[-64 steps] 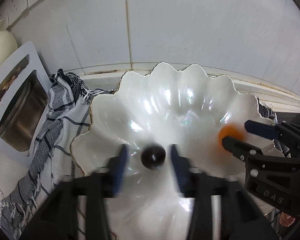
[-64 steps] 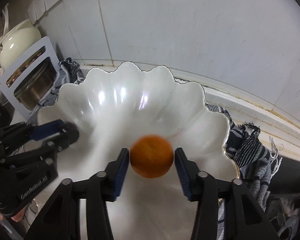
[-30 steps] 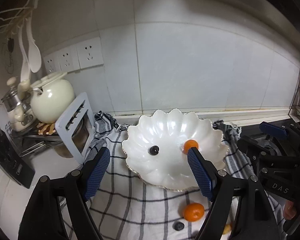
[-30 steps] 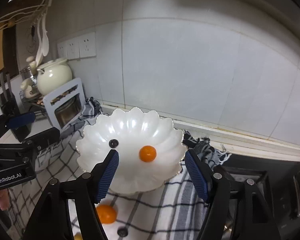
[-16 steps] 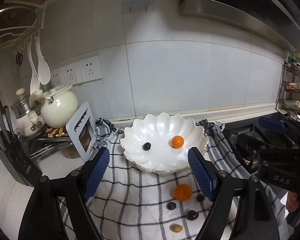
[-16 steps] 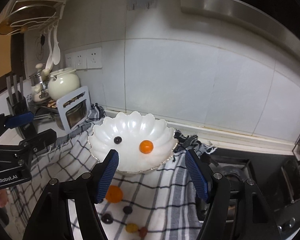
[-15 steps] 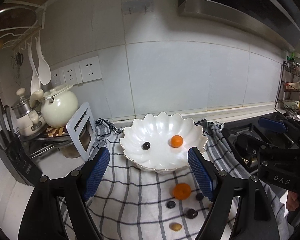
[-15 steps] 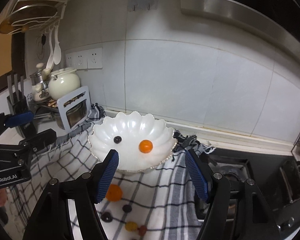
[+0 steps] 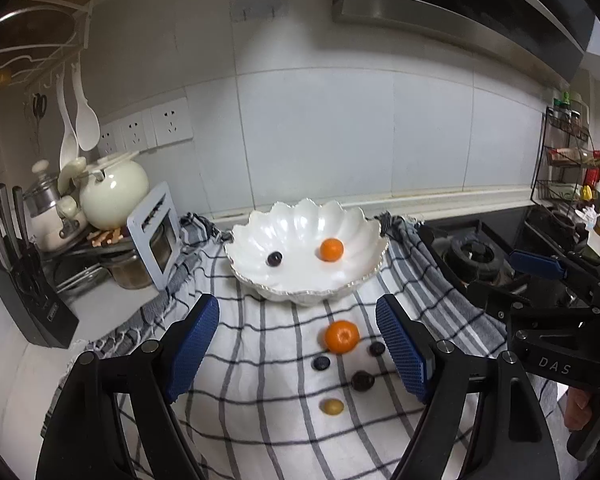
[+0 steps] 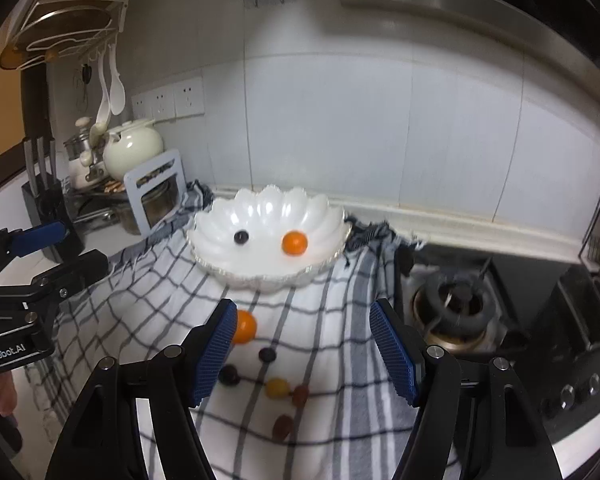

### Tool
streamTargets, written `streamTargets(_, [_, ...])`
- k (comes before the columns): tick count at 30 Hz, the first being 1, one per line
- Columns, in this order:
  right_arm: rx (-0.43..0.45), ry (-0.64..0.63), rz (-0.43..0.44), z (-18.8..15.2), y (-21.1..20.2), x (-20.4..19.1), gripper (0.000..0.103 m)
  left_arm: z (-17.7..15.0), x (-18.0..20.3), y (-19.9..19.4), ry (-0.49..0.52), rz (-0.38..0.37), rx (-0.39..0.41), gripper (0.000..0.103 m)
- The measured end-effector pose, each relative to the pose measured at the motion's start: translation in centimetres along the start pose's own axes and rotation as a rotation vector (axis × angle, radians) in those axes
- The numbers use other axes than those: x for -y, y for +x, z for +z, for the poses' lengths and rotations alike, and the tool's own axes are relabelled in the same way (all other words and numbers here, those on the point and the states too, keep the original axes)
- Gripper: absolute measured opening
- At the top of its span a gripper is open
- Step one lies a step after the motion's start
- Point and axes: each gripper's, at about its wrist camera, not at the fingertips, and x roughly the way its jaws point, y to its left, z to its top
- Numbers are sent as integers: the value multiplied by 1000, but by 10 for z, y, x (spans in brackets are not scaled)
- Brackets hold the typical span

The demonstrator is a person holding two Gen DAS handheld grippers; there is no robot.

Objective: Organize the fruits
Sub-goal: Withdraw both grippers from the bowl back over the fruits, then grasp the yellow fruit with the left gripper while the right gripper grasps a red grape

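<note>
A white scalloped bowl point(image 9: 260, 236) point(image 10: 220, 220) stands on a checked cloth and holds a small orange point(image 9: 331, 249) point(image 10: 295, 243) and a dark grape point(image 9: 275, 258) point(image 10: 241, 236). On the cloth in front lie another orange point(image 9: 341, 337) point(image 10: 244, 327), dark grapes point(image 9: 321, 363) point(image 10: 267, 355), a yellow fruit point(image 9: 331, 406) point(image 10: 277, 387) and reddish ones point(image 10: 300, 394). My left gripper point(image 9: 298, 350) is open above the cloth, nothing between its fingers. My right gripper point(image 10: 300, 354) is open too, back from the bowl.
At the left stand a cream teapot point(image 9: 114, 194), a white rack point(image 9: 156, 236) and a knife block point(image 9: 24, 300). A gas stove point(image 10: 456, 308) lies at the right, with a spice shelf point(image 9: 572, 160) behind. The tiled wall is behind the bowl.
Both grippers have drawn back from the bowl, leaving the orange and the grape in it. More of the cloth and the loose fruits on it has come into view.
</note>
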Motion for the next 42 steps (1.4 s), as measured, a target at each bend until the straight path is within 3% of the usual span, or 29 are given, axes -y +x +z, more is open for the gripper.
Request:
streamTargets(22, [-136, 17, -32, -61, 15, -12, 69, -63, 11, 30, 23, -86, -134, 81])
streamTargets(29, [-173, 28, -26, -78, 28, -15, 64, -82, 17, 42, 74, -82, -158, 80])
streamTargets(42, [-247, 21, -20, -108, 62, -21, 49, -110, 14, 79, 71, -93, -237, 64])
